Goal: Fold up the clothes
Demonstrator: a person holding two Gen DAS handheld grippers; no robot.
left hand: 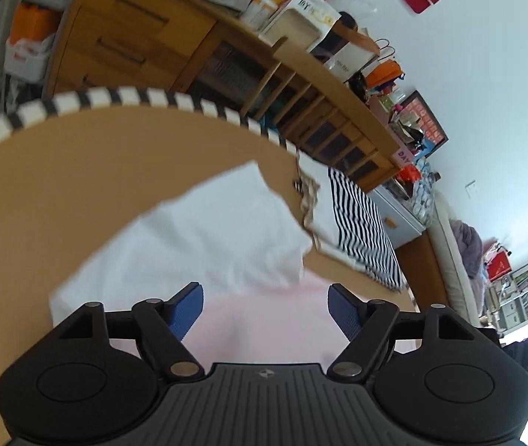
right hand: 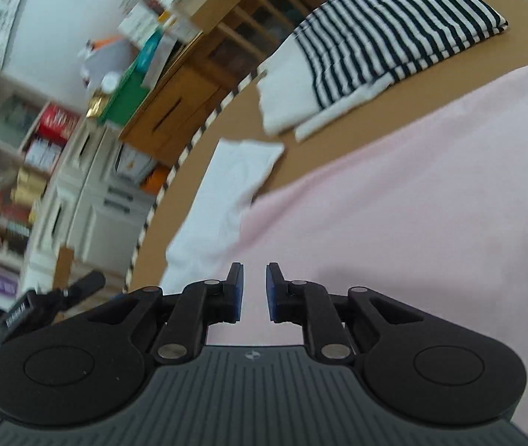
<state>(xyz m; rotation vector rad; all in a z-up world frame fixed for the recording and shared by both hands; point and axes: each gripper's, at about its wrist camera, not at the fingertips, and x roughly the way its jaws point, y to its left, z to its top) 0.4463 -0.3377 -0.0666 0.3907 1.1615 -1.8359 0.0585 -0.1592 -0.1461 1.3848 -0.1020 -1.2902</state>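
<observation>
Bright daylight, heavy fisheye bending, motion blur throughout.

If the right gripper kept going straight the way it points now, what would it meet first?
Most likely the pink garment: the right gripper points down at it, with nothing between its slightly parted fingers. How near the cloth lies is unclear.

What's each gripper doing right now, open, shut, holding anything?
Left gripper: open wide, nothing held, above the pink garment.
Right gripper: narrow gap between its pads, nothing gripped, over the same pink garment.
</observation>
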